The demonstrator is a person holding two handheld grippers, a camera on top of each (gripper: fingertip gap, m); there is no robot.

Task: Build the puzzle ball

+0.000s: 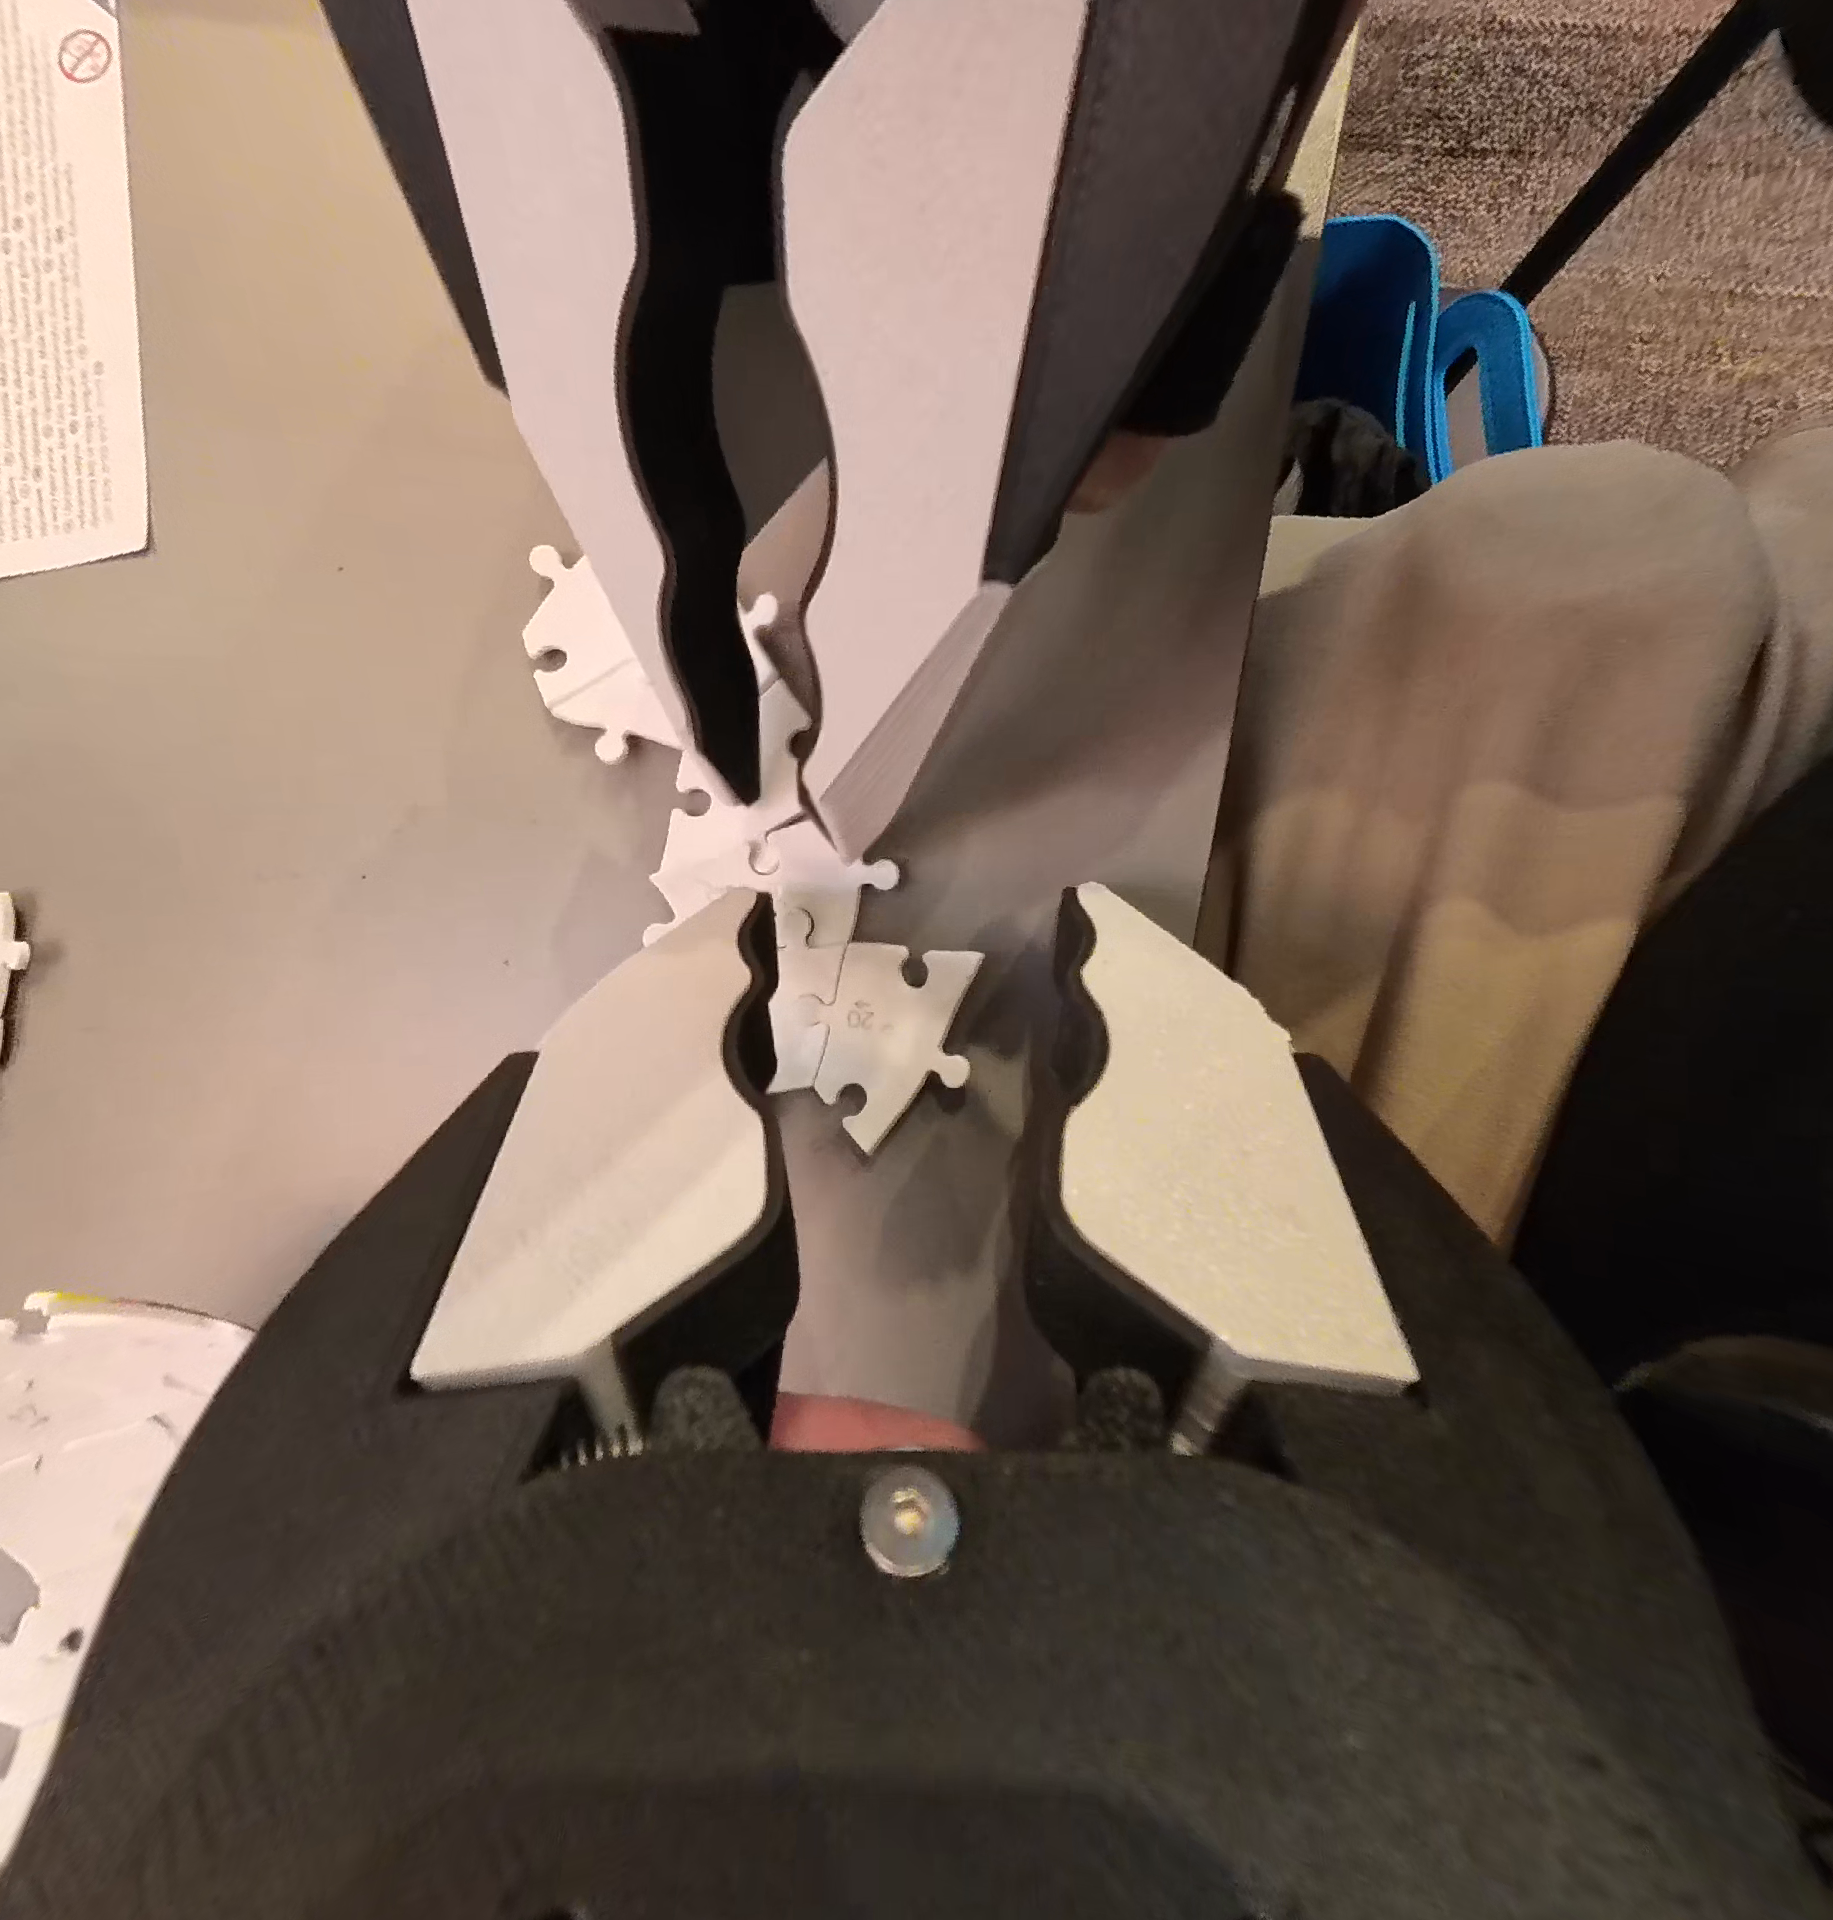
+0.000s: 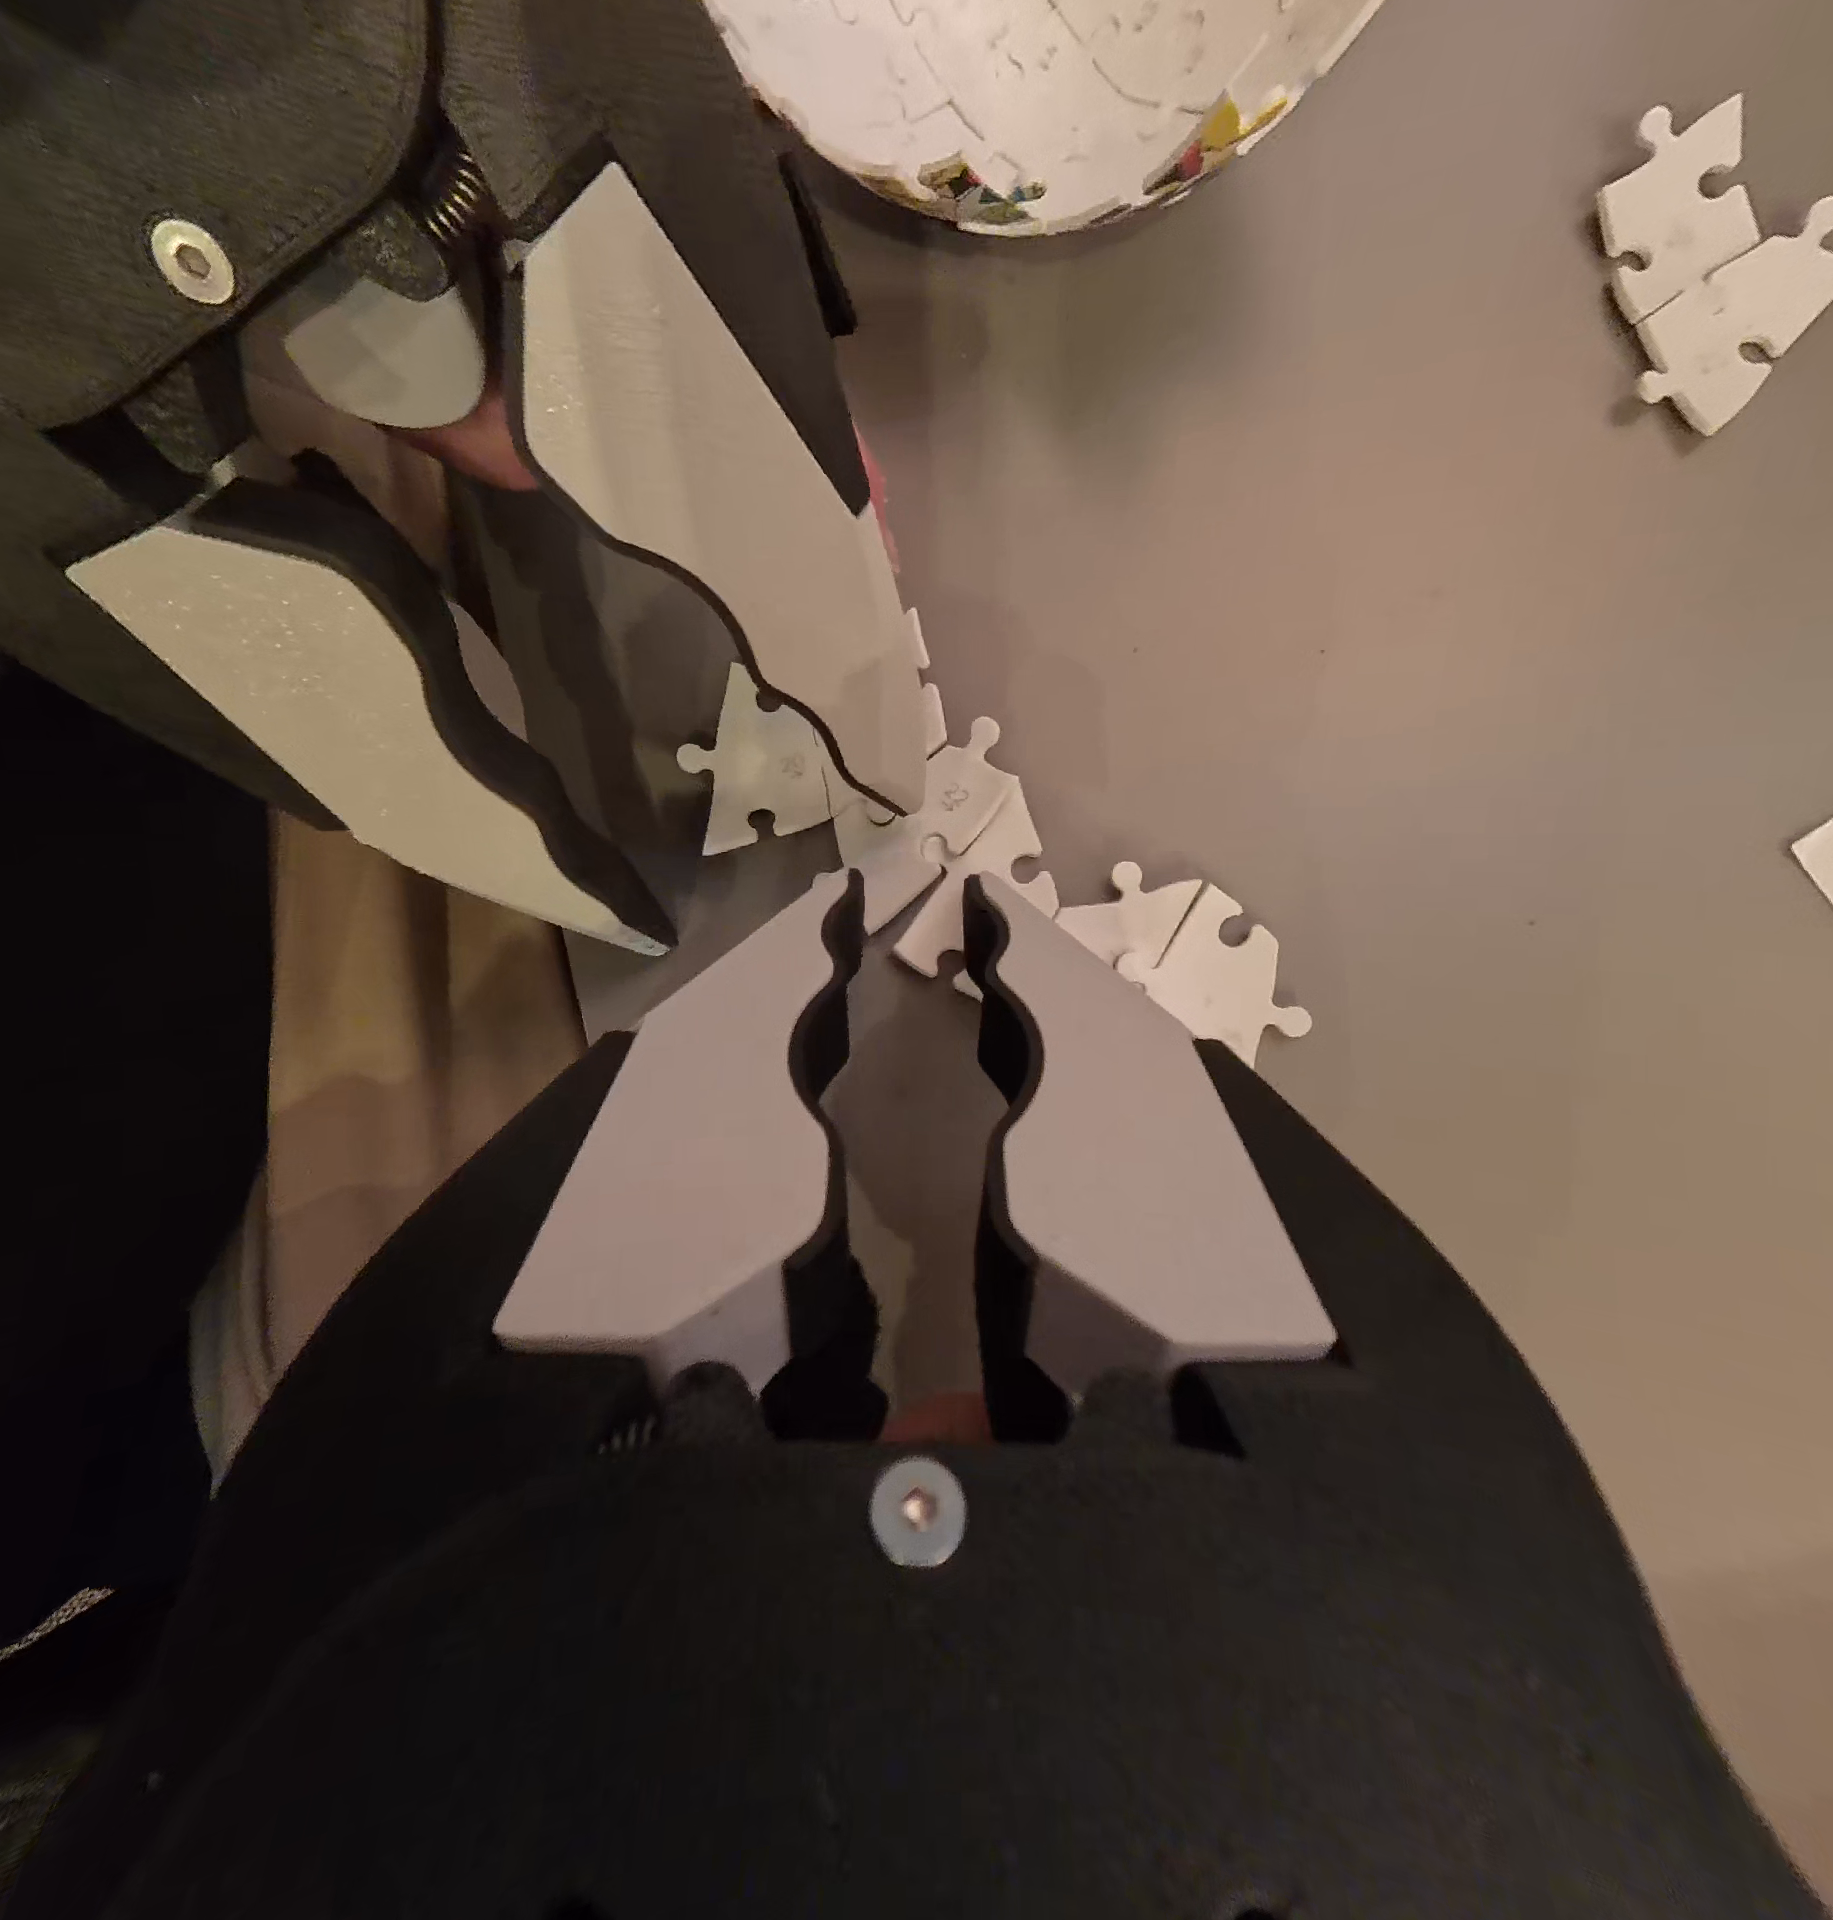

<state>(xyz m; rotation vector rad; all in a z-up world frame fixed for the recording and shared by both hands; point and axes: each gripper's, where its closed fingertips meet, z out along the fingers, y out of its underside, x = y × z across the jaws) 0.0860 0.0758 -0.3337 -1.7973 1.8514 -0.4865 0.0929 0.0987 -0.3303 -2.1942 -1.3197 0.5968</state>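
Gripping curved white piece chain (image 1: 870, 1023), right tongs (image 2: 912, 883); left tongs (image 1: 917, 914) spread.

Table surface (image 2: 1307, 644): plain matt grey. Loose puzzle pieces (image 2: 1712, 270): white undersides, unpatterned; the joined cluster of pieces (image 1: 870, 1023) between the tools is likewise white. Half-built ball shell (image 2: 1005, 114): white inside, with flecks of yellow, red and dark print along its rim. Left gripper (image 1: 912, 925) and right gripper (image 2: 912, 888): pale grey finger plates edged in black, on black textured bodies. Paper sheet (image 1: 39, 291): white with dense black print. Container (image 1: 1411, 332) beyond the table: bright blue. Carpet (image 1: 1639, 208): mottled brown-grey.
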